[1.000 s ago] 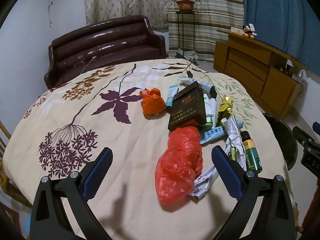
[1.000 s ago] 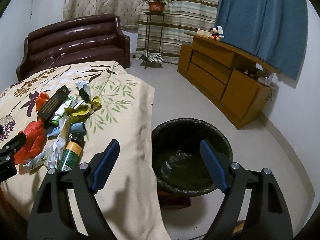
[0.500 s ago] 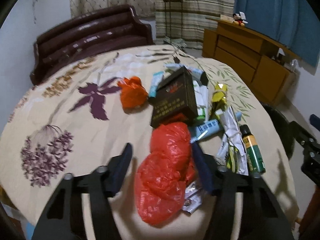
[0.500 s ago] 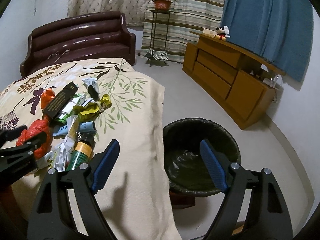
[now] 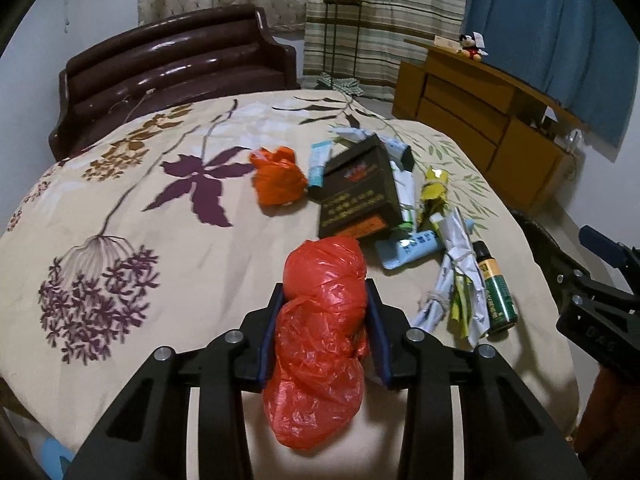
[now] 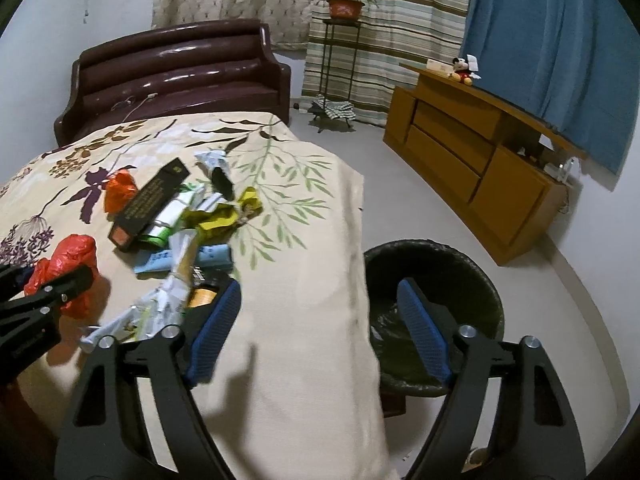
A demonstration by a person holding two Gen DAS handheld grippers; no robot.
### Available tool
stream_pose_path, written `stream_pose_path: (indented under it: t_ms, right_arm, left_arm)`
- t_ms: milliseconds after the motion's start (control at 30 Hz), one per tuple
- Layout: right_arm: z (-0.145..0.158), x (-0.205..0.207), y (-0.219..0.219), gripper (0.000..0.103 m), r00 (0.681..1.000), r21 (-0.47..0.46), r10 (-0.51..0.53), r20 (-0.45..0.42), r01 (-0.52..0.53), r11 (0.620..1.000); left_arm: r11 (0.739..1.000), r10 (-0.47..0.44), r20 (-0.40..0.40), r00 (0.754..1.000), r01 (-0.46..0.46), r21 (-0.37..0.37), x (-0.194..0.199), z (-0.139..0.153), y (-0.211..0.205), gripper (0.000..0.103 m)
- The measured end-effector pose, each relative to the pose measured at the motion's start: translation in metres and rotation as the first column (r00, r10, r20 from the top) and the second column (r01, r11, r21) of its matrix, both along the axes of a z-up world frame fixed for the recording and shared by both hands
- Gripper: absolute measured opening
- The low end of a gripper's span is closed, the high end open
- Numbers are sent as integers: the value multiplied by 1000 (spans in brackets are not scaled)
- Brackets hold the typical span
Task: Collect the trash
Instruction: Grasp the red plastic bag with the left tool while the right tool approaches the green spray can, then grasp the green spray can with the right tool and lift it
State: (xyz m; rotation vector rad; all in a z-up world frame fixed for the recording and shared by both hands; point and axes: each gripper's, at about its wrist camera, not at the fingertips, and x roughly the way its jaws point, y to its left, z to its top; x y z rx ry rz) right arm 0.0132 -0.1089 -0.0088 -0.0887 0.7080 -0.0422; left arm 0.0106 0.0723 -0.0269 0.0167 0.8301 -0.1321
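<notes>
My left gripper (image 5: 325, 300) is shut on a crumpled red plastic bag (image 5: 320, 336) on the floral-clothed table (image 5: 160, 240); the bag also shows in the right wrist view (image 6: 68, 268). Beyond it lie an orange bag (image 5: 276, 176), a dark box (image 5: 360, 196), tubes, a paper bundle (image 5: 456, 272) and a green spray can (image 5: 494, 288). My right gripper (image 6: 320, 320) is open and empty over the table's right edge, beside a black-lined trash bin (image 6: 436, 280) on the floor.
A dark brown sofa (image 5: 176, 68) stands behind the table. A wooden sideboard (image 6: 476, 160) with a Mickey toy lines the right wall. A plant stand (image 6: 340, 40) is at the striped curtain. Grey floor lies around the bin.
My left gripper moved forward and closed on the red bag. My right gripper shifted left, toward the table edge, still open.
</notes>
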Motion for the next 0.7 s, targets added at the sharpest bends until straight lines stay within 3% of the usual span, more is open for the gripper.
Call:
stream_pose_path:
  t_ms: [167,300,700]
  right_arm:
    - [-5,3,12,63,999,26,38,-37,-37,999]
    - [-14,7,24,58,996,30,59,-67,-57,998]
    - [-17,12,51,55,991,24,103,-91,-101,995]
  left_arm:
    - [998,31,53,998,-34,49,-2,6,12,38]
    - [997,49,49,998,-52,52,1,5,22,38]
    - [998,56,30,998,-57,37,1,-2,30,38]
